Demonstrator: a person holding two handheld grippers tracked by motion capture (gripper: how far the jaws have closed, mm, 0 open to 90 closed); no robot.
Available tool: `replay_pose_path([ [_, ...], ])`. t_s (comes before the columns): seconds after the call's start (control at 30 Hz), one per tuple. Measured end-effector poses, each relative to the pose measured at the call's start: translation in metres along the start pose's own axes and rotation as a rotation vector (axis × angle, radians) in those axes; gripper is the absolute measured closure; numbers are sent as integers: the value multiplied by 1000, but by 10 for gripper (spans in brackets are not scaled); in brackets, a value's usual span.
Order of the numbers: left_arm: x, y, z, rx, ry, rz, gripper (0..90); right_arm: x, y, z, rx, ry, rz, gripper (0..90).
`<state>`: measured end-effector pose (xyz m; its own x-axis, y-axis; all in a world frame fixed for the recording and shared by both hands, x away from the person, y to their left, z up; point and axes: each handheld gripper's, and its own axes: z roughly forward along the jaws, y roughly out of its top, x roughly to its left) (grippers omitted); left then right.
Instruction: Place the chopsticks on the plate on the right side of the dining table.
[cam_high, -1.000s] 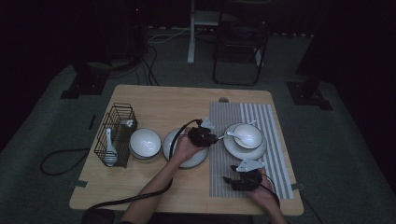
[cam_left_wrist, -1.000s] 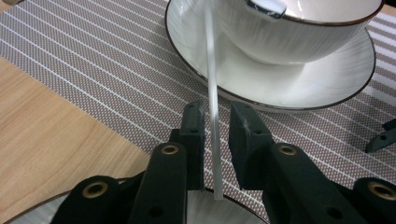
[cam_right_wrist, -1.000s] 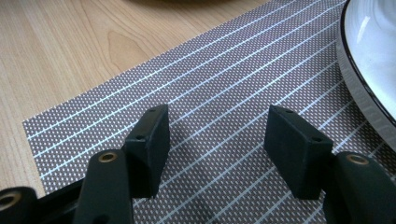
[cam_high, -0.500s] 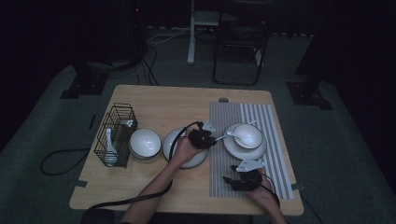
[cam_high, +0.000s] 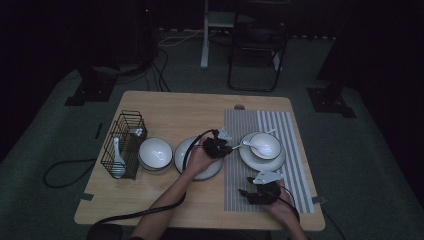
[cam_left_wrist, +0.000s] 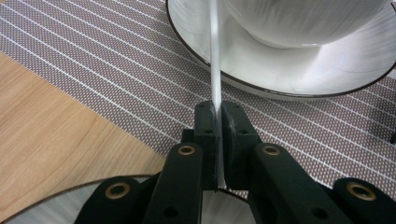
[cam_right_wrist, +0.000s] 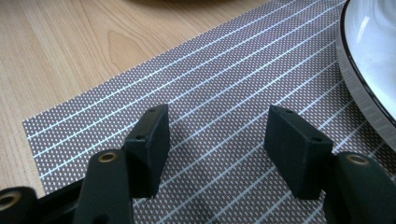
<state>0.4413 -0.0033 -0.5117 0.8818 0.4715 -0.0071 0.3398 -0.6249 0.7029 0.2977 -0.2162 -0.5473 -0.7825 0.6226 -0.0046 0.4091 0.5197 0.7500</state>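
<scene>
Left gripper (cam_left_wrist: 218, 114) clamped on the white spoon (cam_left_wrist: 215, 51) handle's end, bowl end resting in the bowl (cam_high: 265, 144) on the placemat; light, stiff, glazed-slippery, chippable; right gripper (cam_right_wrist: 217, 135) gaping, empty.

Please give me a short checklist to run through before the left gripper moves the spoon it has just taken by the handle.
1. Left gripper shut on the spoon handle: ok; its jaws have just been closing and now pinch the thin white handle.
2. Grip is near the handle's end, so the spoon may tilt: not ok.
3. Spoon's head rests in the bowl on the plate: ok in the high view.
4. Right gripper open, with nothing between its jaws, over the striped mat: ok.
5. Whether the spoon holds anything: cannot tell.
</scene>
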Motion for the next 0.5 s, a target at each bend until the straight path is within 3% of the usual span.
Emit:
replay_pose_path([
  [0.5,2,7,9,19,-18,11,862,0,0,0,-1,0,0,400],
])
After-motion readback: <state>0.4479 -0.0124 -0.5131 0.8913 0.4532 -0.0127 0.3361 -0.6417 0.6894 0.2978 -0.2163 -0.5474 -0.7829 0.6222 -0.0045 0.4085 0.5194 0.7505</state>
